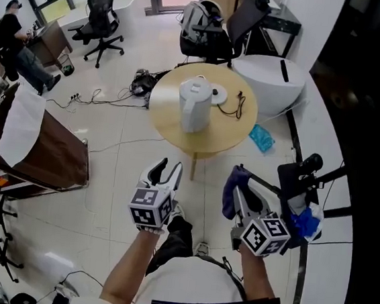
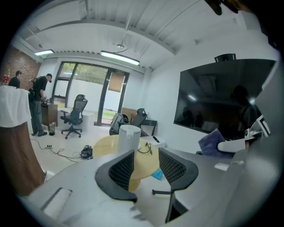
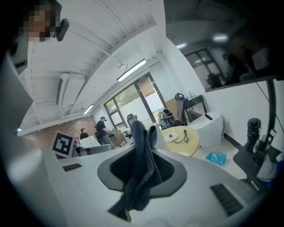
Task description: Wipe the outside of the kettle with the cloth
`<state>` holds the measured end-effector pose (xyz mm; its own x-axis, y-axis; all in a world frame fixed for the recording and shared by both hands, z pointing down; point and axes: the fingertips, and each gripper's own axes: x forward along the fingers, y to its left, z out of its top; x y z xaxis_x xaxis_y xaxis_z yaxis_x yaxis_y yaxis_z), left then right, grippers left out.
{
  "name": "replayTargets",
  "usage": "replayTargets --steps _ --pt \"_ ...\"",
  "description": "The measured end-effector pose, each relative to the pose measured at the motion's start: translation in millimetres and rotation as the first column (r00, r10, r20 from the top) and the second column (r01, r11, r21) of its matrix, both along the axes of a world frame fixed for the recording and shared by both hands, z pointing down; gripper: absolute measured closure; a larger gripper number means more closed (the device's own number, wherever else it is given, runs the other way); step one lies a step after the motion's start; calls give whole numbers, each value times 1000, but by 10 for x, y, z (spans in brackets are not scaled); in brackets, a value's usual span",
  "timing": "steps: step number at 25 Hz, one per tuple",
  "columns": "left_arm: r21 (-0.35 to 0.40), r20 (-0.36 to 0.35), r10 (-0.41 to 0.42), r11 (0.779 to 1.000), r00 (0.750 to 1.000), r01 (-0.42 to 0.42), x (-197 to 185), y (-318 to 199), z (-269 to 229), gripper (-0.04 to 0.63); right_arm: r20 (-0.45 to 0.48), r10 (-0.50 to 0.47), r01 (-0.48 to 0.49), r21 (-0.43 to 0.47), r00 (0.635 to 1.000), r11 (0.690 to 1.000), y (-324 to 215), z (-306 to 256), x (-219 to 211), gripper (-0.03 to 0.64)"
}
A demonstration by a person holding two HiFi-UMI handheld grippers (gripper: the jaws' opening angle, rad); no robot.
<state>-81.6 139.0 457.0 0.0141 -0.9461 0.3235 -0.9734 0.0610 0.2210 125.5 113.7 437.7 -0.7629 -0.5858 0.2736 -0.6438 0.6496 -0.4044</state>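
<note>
Right claw [image 1: 240, 184] of mine is clamped on the dark blue folded cloth [image 3: 142, 168]; my left claw [image 1: 166, 171] stands apart, empty. White plastic kettle [image 1: 195, 106] sits upper centre of the head view on the round wooden table [image 1: 239, 136], well apart from both. Wiping, I judge, hasn't begun.

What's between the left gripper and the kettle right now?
Head view: only floor and the table's near edge lie between left gripper and kettle.
</note>
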Motion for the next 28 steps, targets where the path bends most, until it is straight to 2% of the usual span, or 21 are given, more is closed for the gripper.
replayTargets --steps 3,5,9,14,20,24,26,28 --pt "-17 -7 17 1000 1000 -17 -209 -401 140 360 5 4 -4 2 1000 1000 -277 -52 -239 532" --pt "-32 -8 30 999 1000 -30 -302 -654 227 352 -3 13 -12 16 1000 1000 -508 -123 -395 532" --pt "-60 -6 73 996 997 -73 -432 -1089 358 288 -3 42 -42 47 999 998 -907 -314 -724 534" --pt "-75 26 116 991 993 -114 -513 -1552 438 277 -12 48 -47 56 999 997 -1169 -383 -1036 532" --pt "-110 33 100 989 994 -95 -554 -1909 618 276 -43 35 -33 43 998 999 -1518 -338 -1136 532" --pt "-120 46 88 989 995 -82 -539 -2078 693 281 -75 -24 28 51 997 998 -1824 -288 -1255 532" --pt "-127 65 95 988 993 -86 -488 -2128 718 337 -109 -62 70 71 992 995 -1962 -277 -1326 532" --pt "-126 99 93 989 991 -80 -453 -2163 728 349 -134 -101 113 88 986 990 -2094 -279 -1408 532"
